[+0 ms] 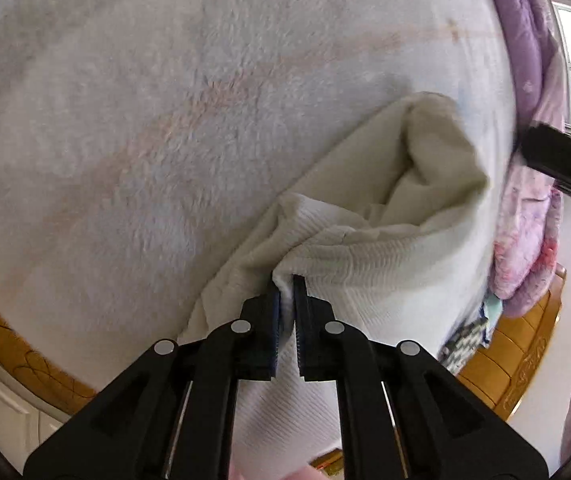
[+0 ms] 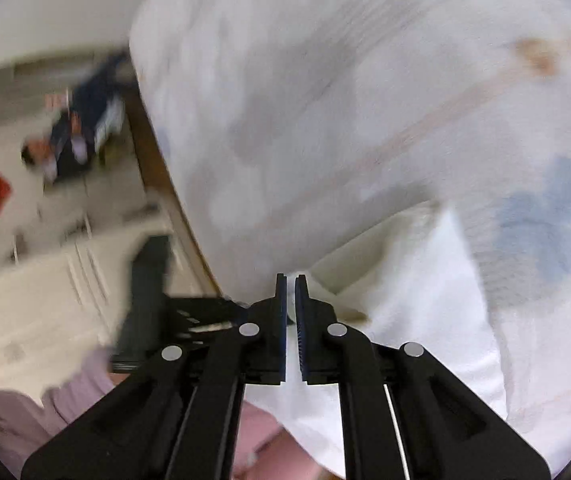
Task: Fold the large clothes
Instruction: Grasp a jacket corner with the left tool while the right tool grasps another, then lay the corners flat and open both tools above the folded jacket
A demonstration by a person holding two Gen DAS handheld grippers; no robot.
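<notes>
Left gripper (image 1: 287, 280): jaws drawn close, pinching a bunched fold of the garment between the fingertips.
Right gripper (image 2: 290, 280): jaws nearly together, a thin slit between the pads; the view is blurred and I cannot tell whether any cloth is caught there.
Garment (image 1: 365, 248): cream-white ribbed knit, caught at the left gripper's tips and spreading ahead and to the right of them; a smoother beige part stands up beyond the tips as an open pocket-like fold. More of the knit hangs back under the left gripper's fingers.
Garment, right view (image 2: 425, 320): white cloth lying just ahead and right of the right gripper's tips, running back under its right finger; a beige edge shows near the tips.
Bed (image 1: 165, 120): fluffy pale blanket with faint pink streaks, filling the space ahead and left of the left gripper; the garment lies on it. In the right wrist view a blue blotch sits on it, far right of the tips.
Bed frame (image 1: 505, 360): orange wood, below right of the left gripper.
Quilt (image 1: 525, 200): purple and pink, bunched far right of the left gripper at the bed's edge.
Other tool (image 1: 561, 160): black, blurred, far right.
</notes>
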